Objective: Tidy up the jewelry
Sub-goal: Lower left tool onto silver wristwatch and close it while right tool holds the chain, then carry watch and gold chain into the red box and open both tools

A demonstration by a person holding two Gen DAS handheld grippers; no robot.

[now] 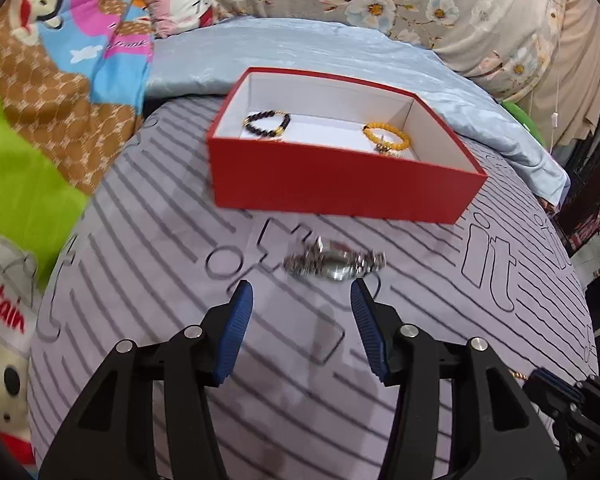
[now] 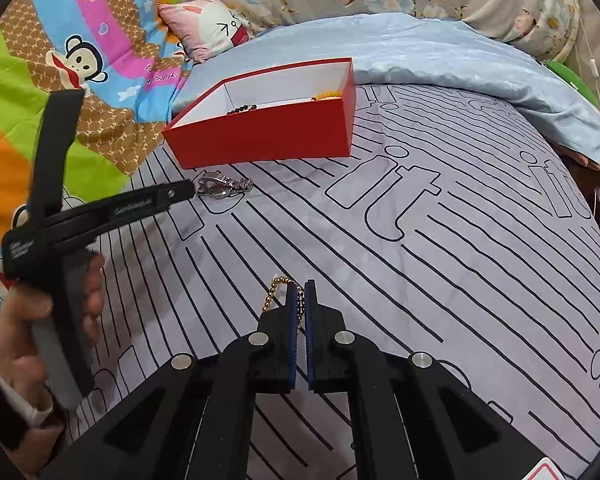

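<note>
Mid-sort here, we reckon. Two bracelets already in red box [image 1: 340,184]: dark one [image 1: 267,123] left, yellow one [image 1: 386,137] right, upper centre of left wrist view.

Left gripper [image 1: 302,294] spread wide, empty, low centre, tips just short of watch [image 1: 334,264] on striped sheet [image 1: 180,240].

Right gripper [image 2: 299,285] pinching bead chain [image 2: 274,292], bottom centre of its view, well apart from box.

Next, our guess: left straddles watch, squeezes, lifts; right carries chain to box. Watch blurry, so we line up carefully.
</note>
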